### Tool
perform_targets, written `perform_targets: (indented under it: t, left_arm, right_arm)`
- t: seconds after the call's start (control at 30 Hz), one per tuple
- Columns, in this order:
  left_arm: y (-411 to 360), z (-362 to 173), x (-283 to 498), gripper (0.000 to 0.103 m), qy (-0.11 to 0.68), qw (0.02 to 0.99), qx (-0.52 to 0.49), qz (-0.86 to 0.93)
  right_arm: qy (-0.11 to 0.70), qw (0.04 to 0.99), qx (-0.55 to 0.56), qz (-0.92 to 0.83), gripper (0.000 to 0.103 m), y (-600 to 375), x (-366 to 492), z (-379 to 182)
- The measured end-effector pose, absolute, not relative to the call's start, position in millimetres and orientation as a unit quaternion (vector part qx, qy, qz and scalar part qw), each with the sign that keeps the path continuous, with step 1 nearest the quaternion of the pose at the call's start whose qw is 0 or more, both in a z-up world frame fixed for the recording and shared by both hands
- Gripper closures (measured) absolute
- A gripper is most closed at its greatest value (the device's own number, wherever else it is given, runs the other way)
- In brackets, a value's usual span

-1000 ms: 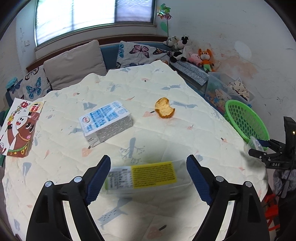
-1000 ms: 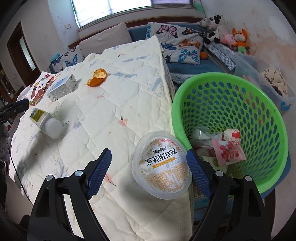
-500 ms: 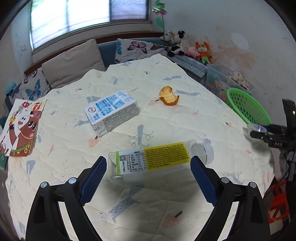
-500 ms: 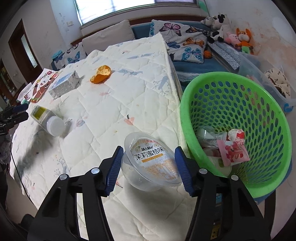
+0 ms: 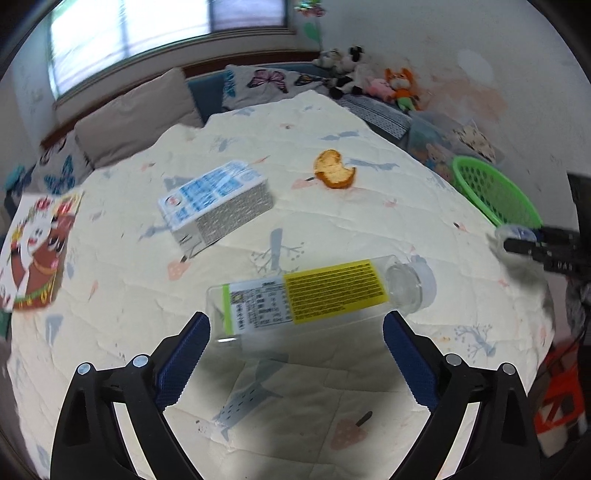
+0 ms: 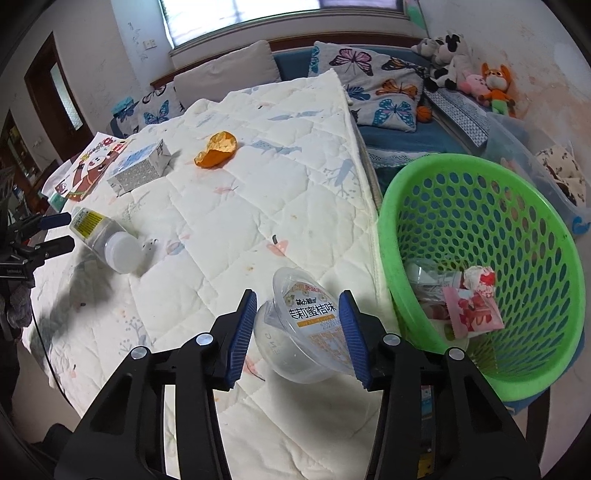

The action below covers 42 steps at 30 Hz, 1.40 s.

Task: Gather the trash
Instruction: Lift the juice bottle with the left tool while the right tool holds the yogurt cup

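meanwhile the right tool point(image 6: 297, 330), jaws just closing, pinches the plastic cup point(image 6: 306, 326) tilted just left of the green basket point(image 6: 524, 373), while the spread left tool point(image 5: 295, 350) straddles the crosswise bottle point(image 5: 317, 295).

Ahead of me a bright window point(image 6: 280, 18) sits above a blue sofa point(image 6: 391, 134) with butterfly cushions point(image 6: 376, 92); stained white walls point(image 5: 480, 74), dark door point(image 6: 55, 107) left.

Bare quilt point(image 6: 295, 177) through the middle, hemmed by carton point(image 6: 138, 170) and peel point(image 6: 216, 147) far left, bottle point(image 6: 101, 236) left, basket point(image 6: 480, 266) right.
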<state>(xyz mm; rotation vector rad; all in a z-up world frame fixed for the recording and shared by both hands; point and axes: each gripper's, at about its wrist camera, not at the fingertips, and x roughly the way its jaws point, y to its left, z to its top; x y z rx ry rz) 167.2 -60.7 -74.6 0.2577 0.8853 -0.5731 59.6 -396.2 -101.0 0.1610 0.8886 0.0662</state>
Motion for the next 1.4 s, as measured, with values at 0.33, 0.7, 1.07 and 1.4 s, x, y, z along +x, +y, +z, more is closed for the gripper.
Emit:
perform_targets:
  t: [0.33, 0.7, 1.07, 1.4]
  left_arm:
    - [-67, -67, 161, 0.011, 0.393, 0.853, 0.162, -0.303]
    - [-91, -80, 174, 0.01, 0.392, 0.817, 0.237, -0.35]
    - [-71, -84, 202, 0.007, 0.412, 0.795, 0.221, -0.387]
    - [-67, -103, 222, 0.007, 0.435, 0.768, 0.194, -0.429]
  right_arm:
    - [0.427, 0.9, 0.078, 0.03, 0.044, -397, 60, -101]
    - [0.432, 0.899, 0.073, 0.024, 0.03, -399, 58, -97]
    - [0.448, 0.891, 0.067, 0.031, 0.029, -392, 61, -101]
    - [0.452, 0.888, 0.078, 0.024, 0.025, -395, 58, -102]
